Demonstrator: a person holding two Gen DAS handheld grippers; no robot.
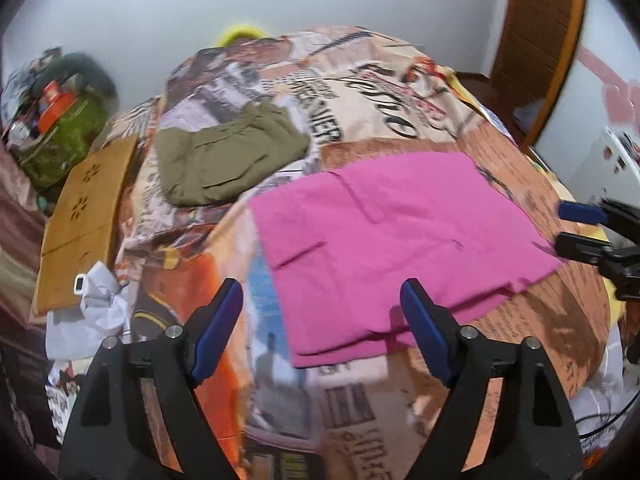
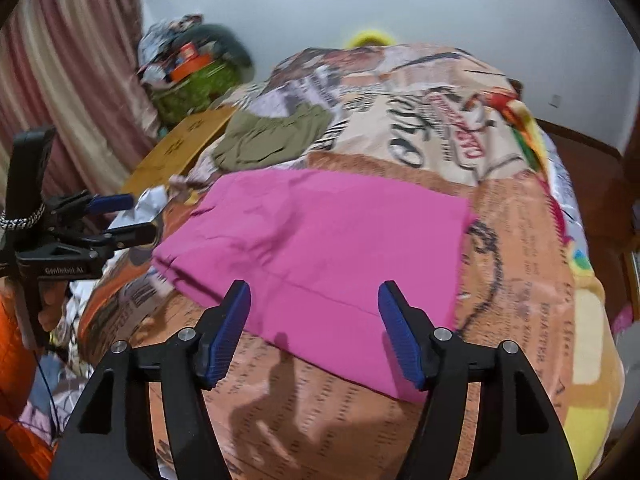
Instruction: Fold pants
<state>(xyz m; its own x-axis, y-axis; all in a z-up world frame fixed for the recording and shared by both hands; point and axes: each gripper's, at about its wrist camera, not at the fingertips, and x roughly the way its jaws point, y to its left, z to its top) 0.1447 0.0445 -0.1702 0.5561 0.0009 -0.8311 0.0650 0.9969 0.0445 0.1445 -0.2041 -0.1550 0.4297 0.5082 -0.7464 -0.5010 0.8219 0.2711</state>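
Observation:
The pink pants (image 1: 396, 236) lie folded flat in a rough rectangle on the printed bedspread (image 1: 360, 400). My left gripper (image 1: 320, 304) hovers open above their near edge, nothing between its blue pads. In the right wrist view the same pink pants (image 2: 320, 248) lie spread ahead, and my right gripper (image 2: 314, 304) stands open just over their near edge, holding nothing. Each gripper shows in the other's view: the right gripper (image 1: 568, 228) at the pants' right corner, the left gripper (image 2: 128, 218) beside their left end, both apart from the cloth.
Folded olive pants (image 1: 228, 156) lie further back on the bed. A brown board (image 1: 84, 220) and crumpled white paper (image 1: 100, 308) sit at the left edge. A green bag (image 1: 60, 132) with clutter stands by the wall. A wooden door (image 1: 536, 40) is at right, a striped curtain (image 2: 60, 80) at left.

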